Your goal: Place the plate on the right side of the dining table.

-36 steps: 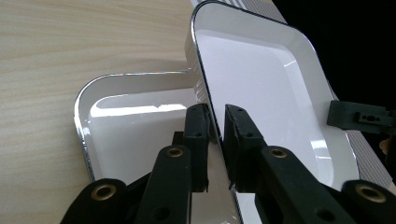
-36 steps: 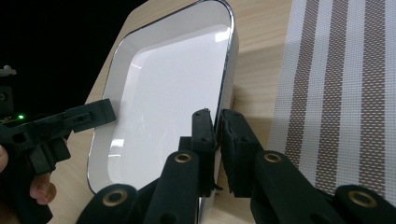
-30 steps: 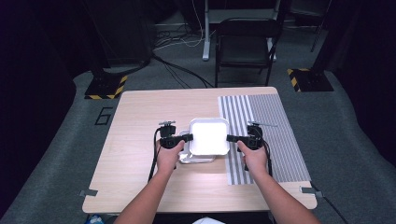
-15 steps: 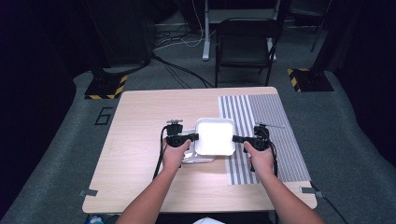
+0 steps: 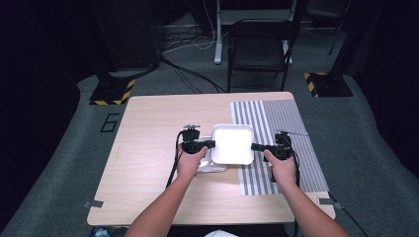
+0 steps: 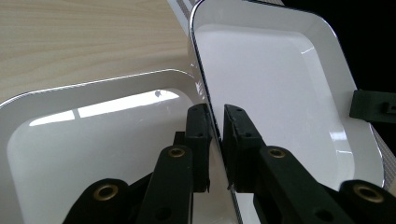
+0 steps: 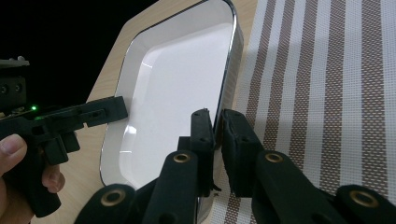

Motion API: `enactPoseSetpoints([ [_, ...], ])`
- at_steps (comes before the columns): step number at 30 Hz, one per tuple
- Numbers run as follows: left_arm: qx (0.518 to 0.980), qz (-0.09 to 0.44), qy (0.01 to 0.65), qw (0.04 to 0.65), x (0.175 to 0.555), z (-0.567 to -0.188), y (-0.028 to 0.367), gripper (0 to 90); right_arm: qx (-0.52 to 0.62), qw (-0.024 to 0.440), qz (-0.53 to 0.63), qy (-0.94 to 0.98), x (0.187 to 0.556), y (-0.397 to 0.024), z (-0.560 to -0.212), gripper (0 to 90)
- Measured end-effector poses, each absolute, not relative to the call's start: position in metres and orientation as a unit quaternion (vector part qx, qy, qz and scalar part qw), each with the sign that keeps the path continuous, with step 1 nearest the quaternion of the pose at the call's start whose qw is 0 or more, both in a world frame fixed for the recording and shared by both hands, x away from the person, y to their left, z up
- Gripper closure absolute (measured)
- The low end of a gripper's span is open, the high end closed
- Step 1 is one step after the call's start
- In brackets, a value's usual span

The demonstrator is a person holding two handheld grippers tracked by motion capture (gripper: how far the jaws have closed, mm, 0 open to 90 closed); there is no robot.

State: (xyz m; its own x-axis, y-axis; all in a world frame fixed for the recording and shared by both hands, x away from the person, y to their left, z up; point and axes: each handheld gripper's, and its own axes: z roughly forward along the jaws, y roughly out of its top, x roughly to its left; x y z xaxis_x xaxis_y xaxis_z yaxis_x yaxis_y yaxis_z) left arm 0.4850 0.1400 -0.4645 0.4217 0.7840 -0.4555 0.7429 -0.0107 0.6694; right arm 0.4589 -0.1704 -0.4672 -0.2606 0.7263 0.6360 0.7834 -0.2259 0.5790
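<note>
The upper white tray [image 5: 232, 143] hangs in the air between the two grippers, pinched at opposite rims. The left gripper [image 5: 211, 144] has its jaws closed narrow on the tray's left rim, the thin wall clamped between the pads as the left gripper view shows [image 6: 214, 140]. The right gripper [image 5: 256, 146] has its jaws closed the same way on the right rim [image 7: 217, 140]. The tray is level and empty: its glossy inside shows nothing but reflections.

As a judgement, the work looks to be about halfway. The tray is already lifted free of the second white tray [image 5: 211, 165], which lies flat on the wood counter [image 5: 148, 148] just below and to the near side of the left jaws. What seems left is to carry the lifted tray to its place and set it down, perhaps on the striped mat [image 5: 276, 143], which lies directly under the right jaws and reaches under the tray's right edge. It has not yet touched down anywhere.

The second tray, seen close in the left gripper view [image 6: 93, 140], is empty as well. Farther out, beyond the counter's far edge, a dark chair [image 5: 261, 49] stands on the grey floor.
</note>
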Motion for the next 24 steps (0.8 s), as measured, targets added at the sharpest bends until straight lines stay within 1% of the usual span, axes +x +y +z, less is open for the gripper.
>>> enactPoseSetpoints([
  [11,0.723,0.023,0.525,0.448,0.488,-0.462,0.125,80.8,-0.611,0.024,-0.495,-0.617,0.457,-0.187,-0.467,83.3],
  [24,0.725,0.017,0.522,0.449,0.491,-0.464,0.112,80.9,-0.614,0.017,-0.497,-0.613,0.453,-0.198,-0.466,83.1],
])
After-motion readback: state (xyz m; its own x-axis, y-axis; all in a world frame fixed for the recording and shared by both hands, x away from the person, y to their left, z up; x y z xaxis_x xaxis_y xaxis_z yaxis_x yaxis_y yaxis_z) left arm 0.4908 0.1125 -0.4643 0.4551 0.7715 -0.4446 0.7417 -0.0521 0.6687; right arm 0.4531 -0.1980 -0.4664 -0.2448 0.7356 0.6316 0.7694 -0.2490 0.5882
